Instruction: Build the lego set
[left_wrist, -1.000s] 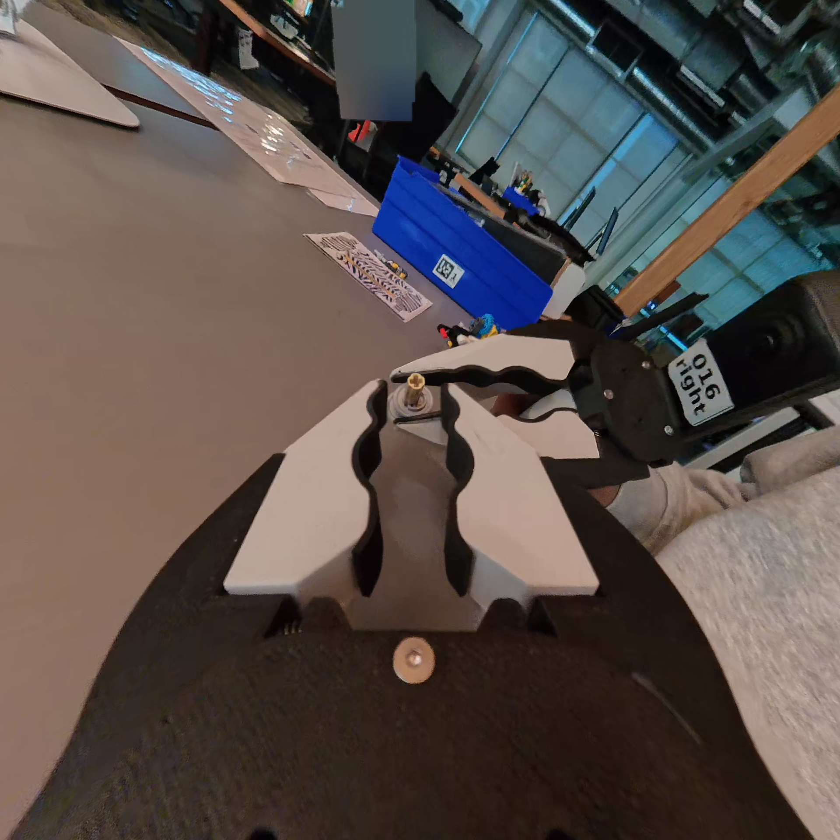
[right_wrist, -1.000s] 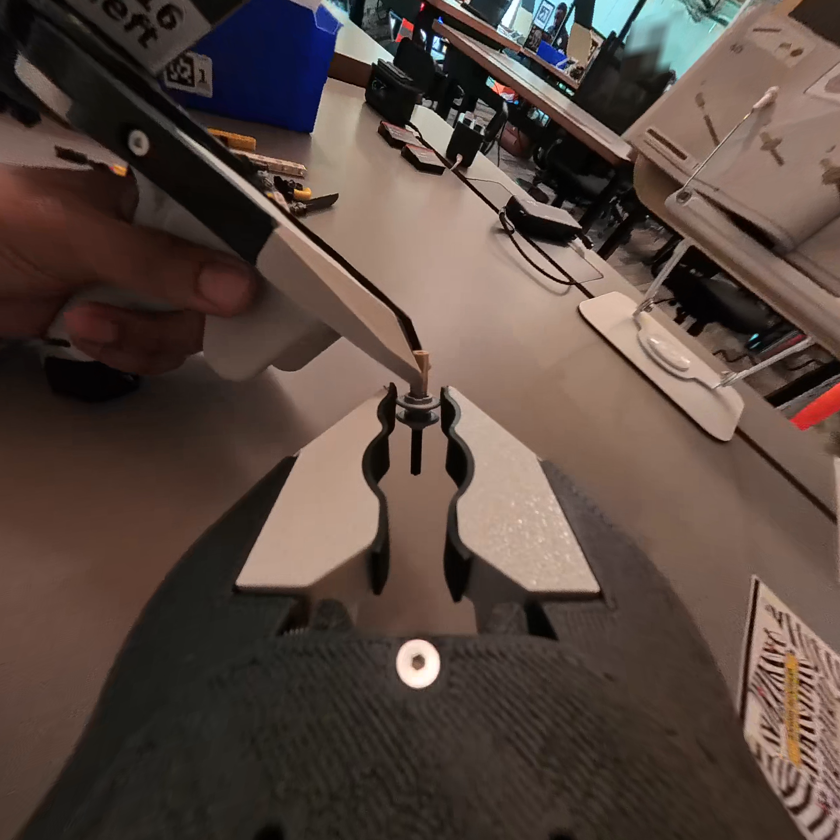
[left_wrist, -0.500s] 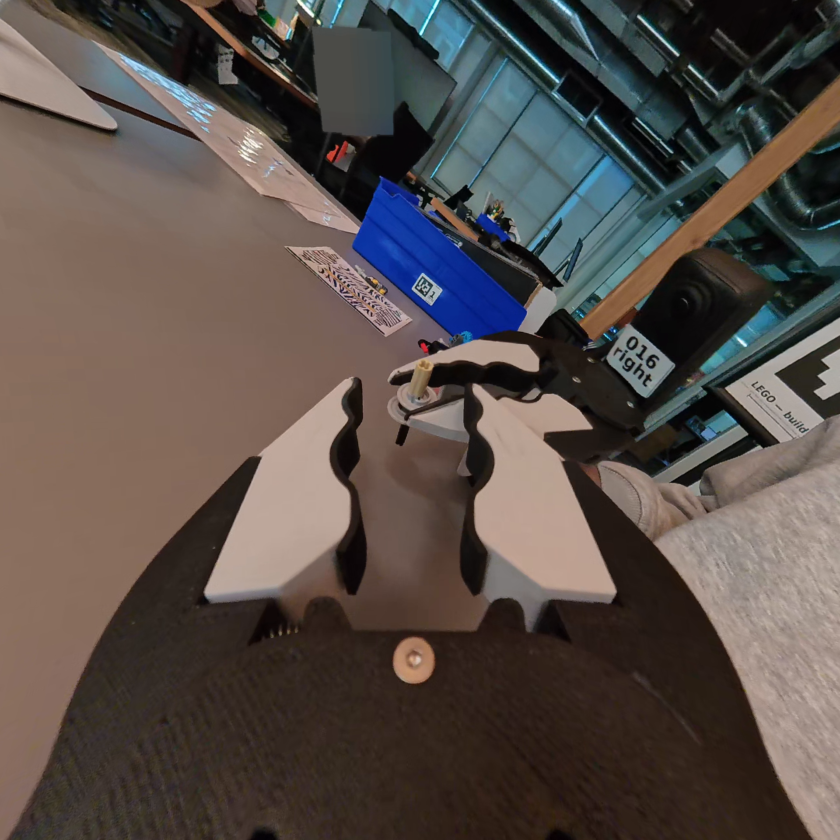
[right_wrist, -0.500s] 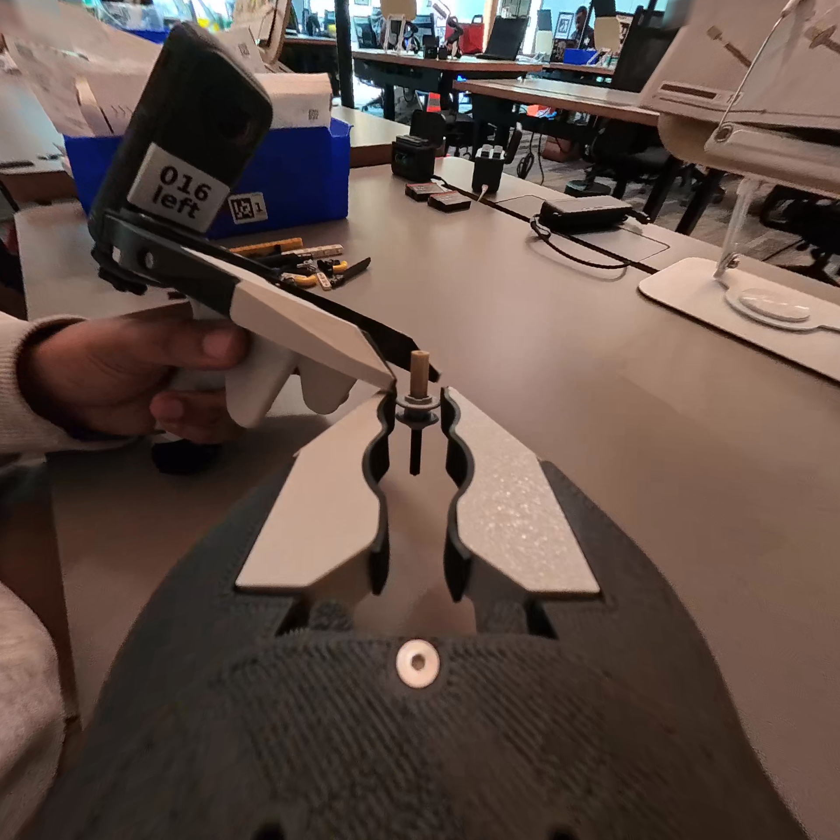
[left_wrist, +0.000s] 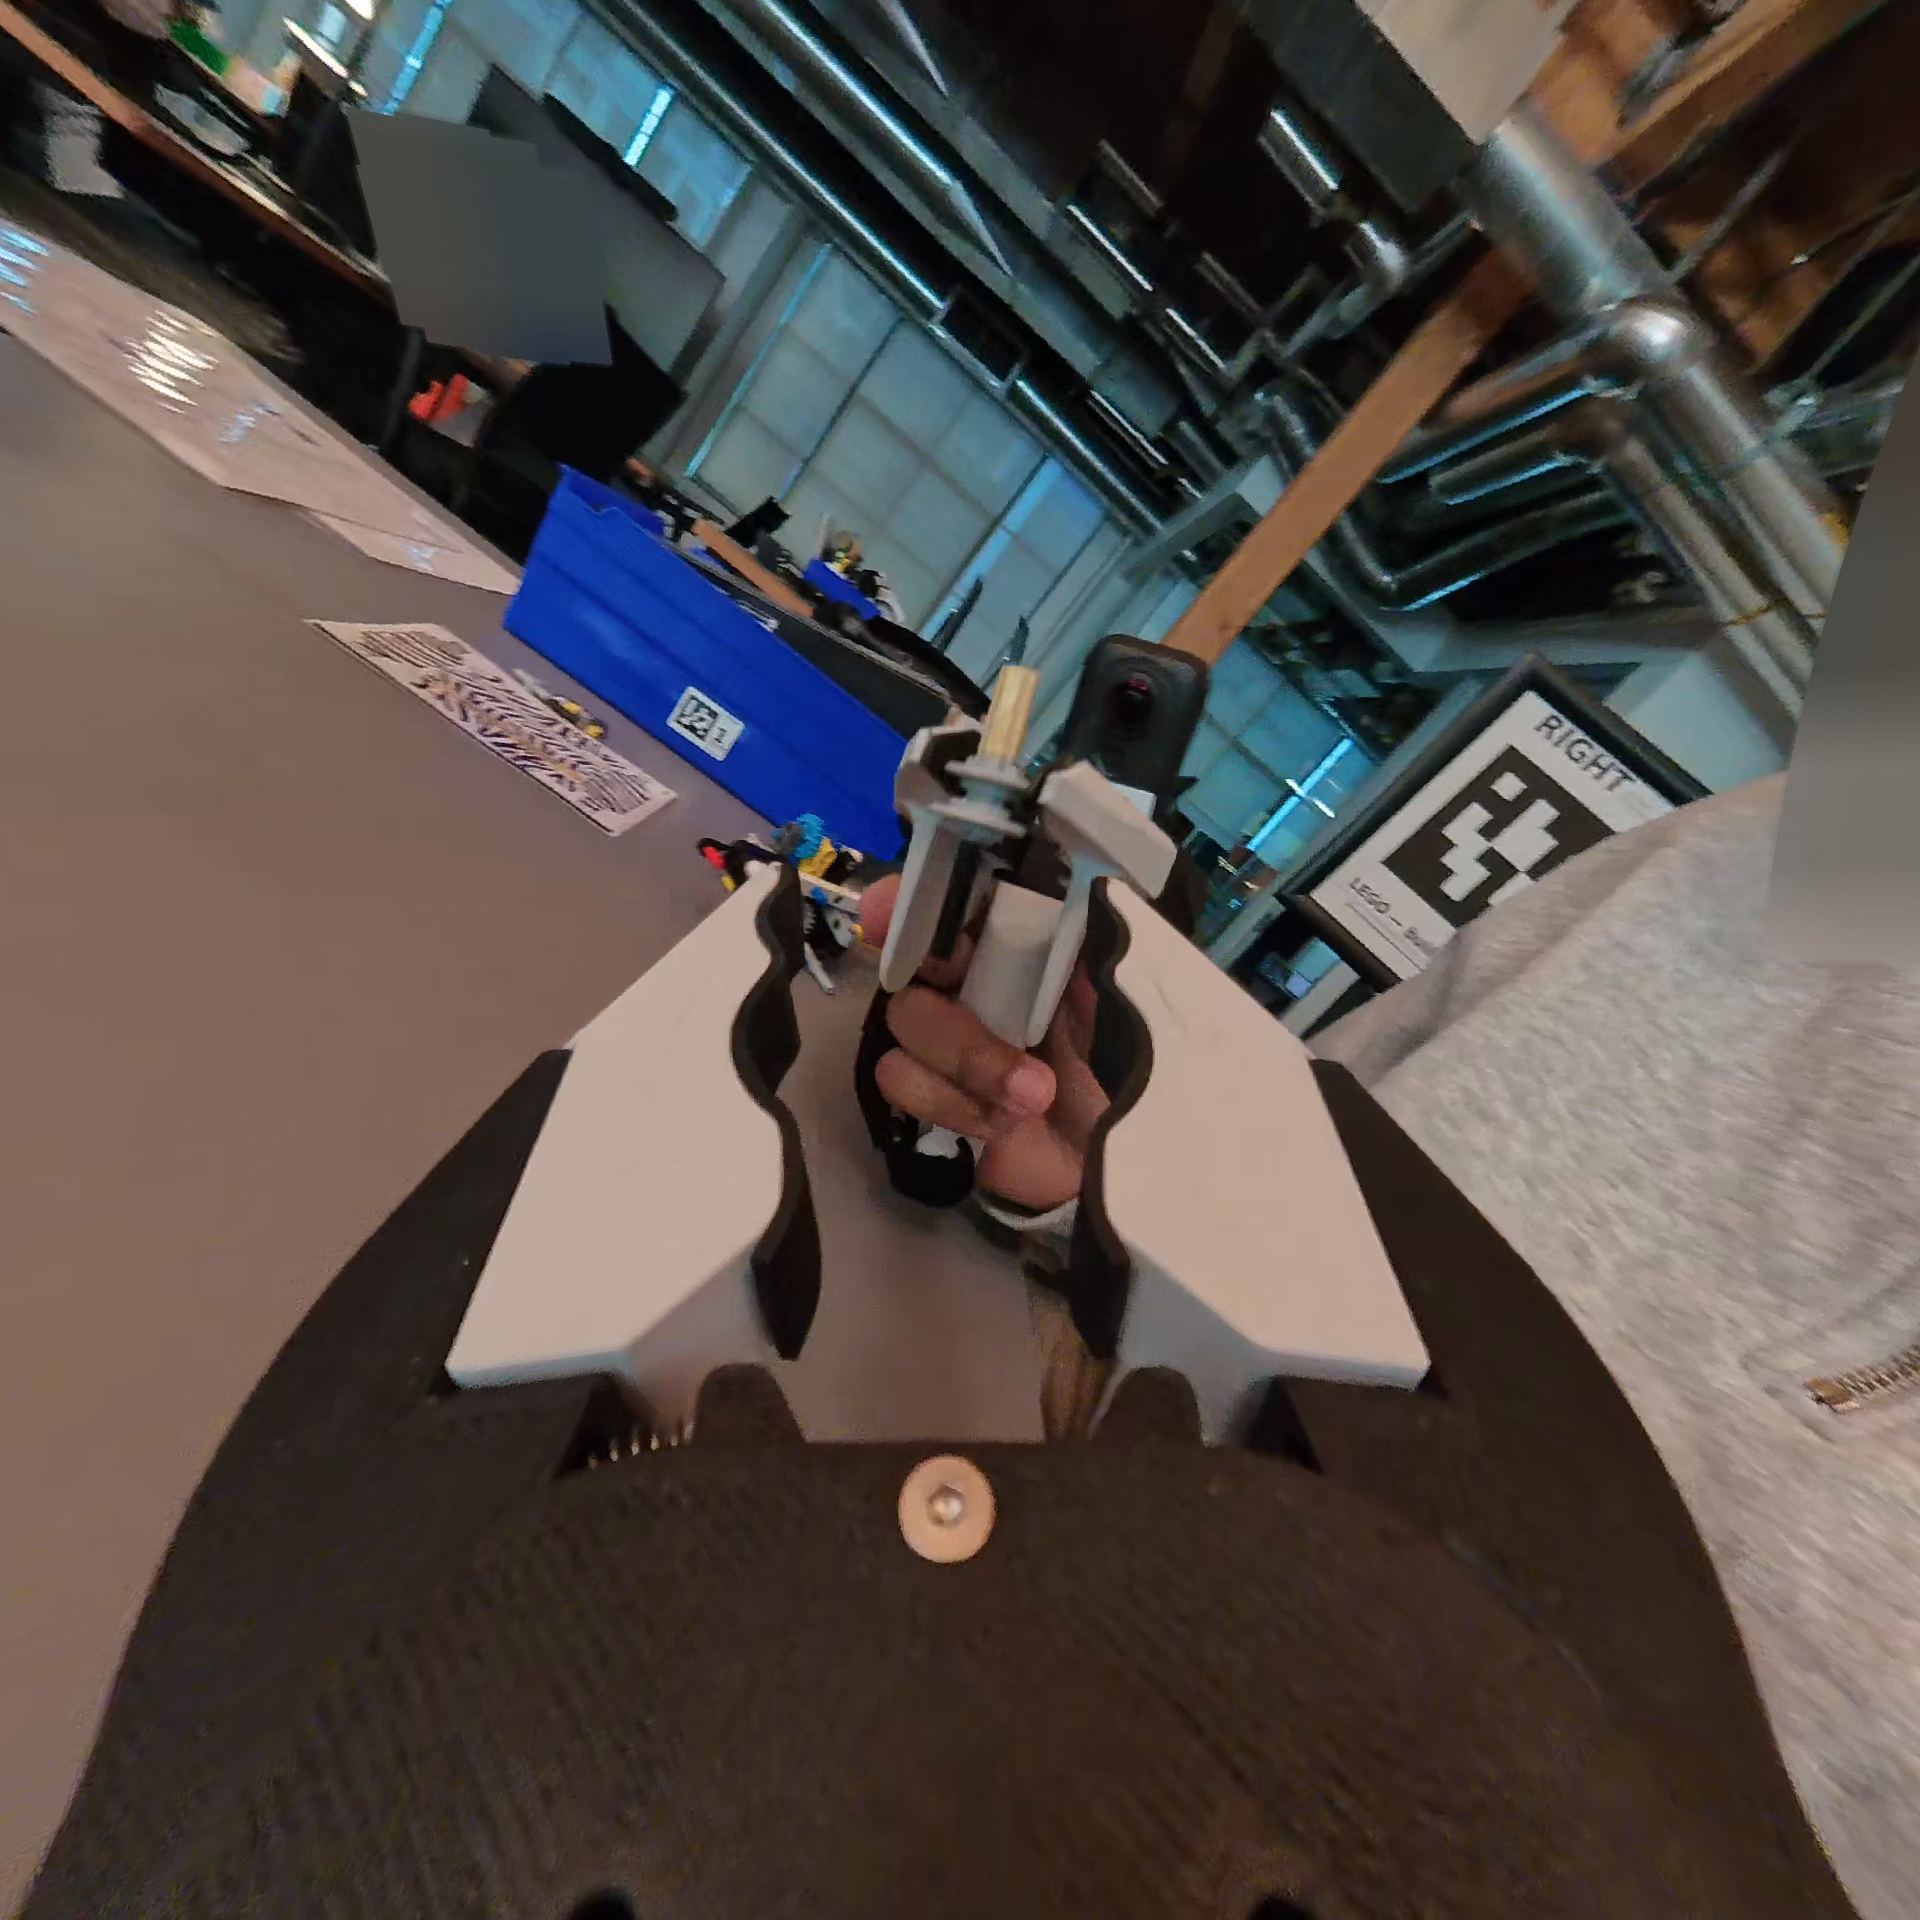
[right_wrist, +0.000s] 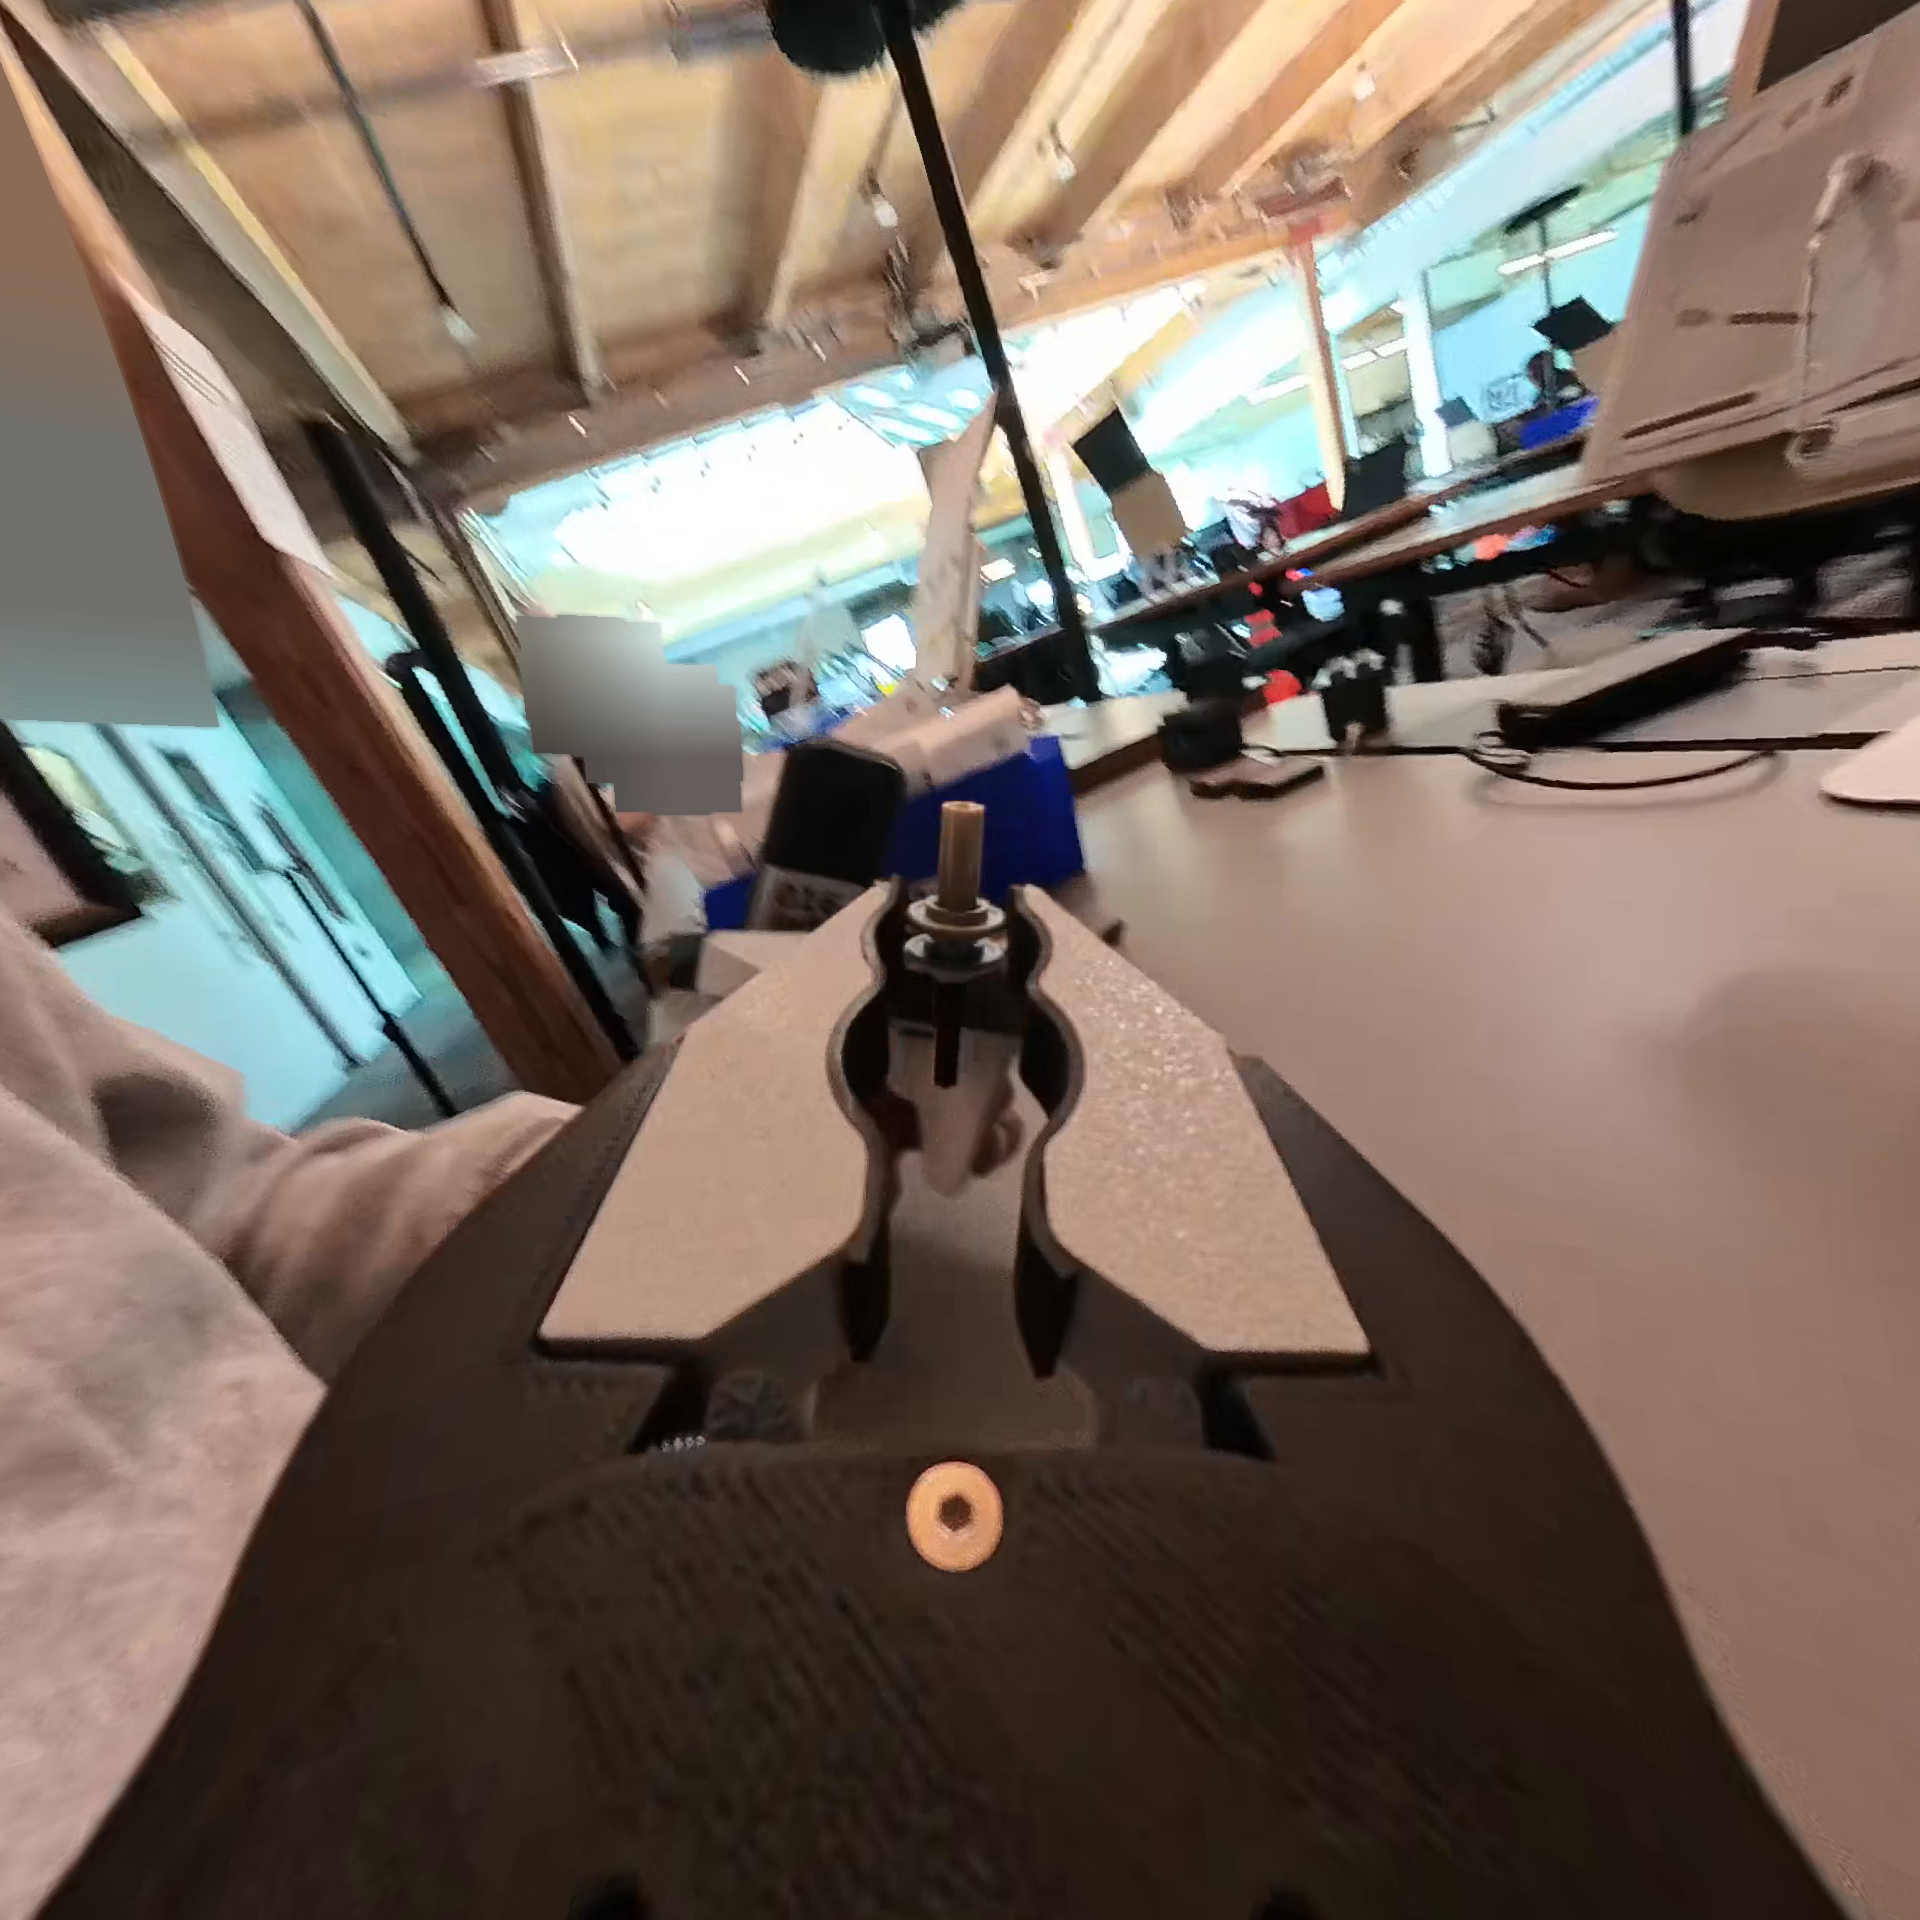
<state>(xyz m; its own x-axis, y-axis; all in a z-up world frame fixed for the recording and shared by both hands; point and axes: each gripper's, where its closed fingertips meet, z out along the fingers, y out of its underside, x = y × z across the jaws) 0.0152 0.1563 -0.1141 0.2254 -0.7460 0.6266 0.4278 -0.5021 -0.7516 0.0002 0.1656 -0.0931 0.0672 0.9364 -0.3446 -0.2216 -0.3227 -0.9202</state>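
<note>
My right gripper (right_wrist: 954, 930) is shut on a small lego assembly (right_wrist: 952, 883): a black axle with grey discs and a tan pin on top. It is held upright in the air. In the left wrist view the right gripper (left_wrist: 1000, 795) faces me, with the assembly (left_wrist: 1006, 727) between its tips and a hand below. My left gripper (left_wrist: 945, 899) is open and empty, its fingers spread on either side of the right one, apart from it. The left gripper's black camera body (right_wrist: 821, 821) shows behind the assembly.
Loose lego pieces (left_wrist: 800, 857) lie on the grey table (left_wrist: 260, 935) near a blue bin (left_wrist: 707, 696) and a striped sheet (left_wrist: 499, 701). A marker sign (left_wrist: 1486, 842) stands to the right. A grey sleeve (left_wrist: 1610, 1195) fills the right side. Black boxes and a cable (right_wrist: 1621, 753) lie farther off. Less than 4 cm separates the two grippers' tips.
My left gripper opened, let go of the tan pin and drew back. My right gripper kept the assembly and tilted up, so both views now show more ceiling.
</note>
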